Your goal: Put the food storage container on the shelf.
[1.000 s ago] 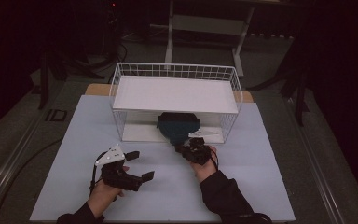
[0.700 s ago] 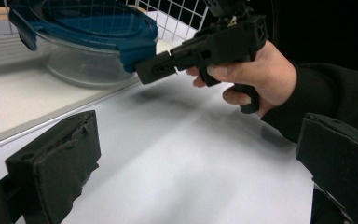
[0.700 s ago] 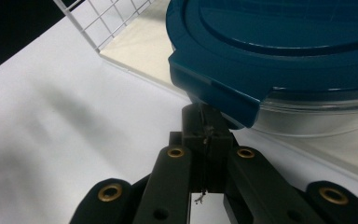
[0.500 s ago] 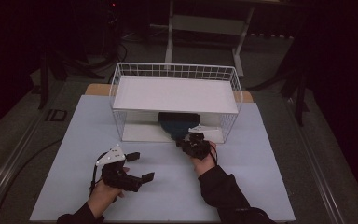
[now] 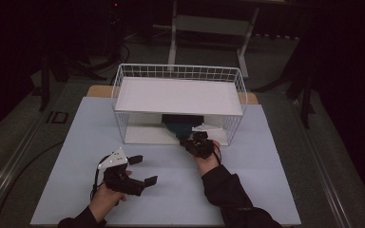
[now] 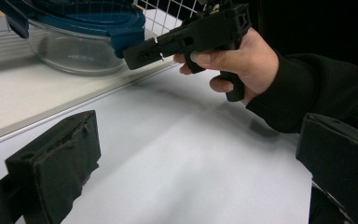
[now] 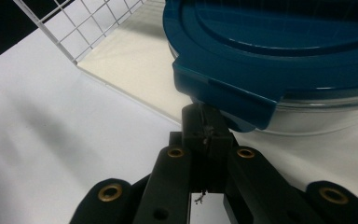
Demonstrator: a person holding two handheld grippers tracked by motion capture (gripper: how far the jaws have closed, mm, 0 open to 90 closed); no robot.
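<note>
Two grippers: right gripper [image 7: 208,133], fingers together, tips at the blue-lidded glass container [image 7: 279,60]; left gripper [image 5: 140,170], fingers apart above the desk [image 5: 171,190].

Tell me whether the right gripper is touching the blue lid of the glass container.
Cannot tell. In the right gripper view the right gripper, jaws closed, sits right under the blue lid's corner tab, but no contact or gap shows plainly.
</note>
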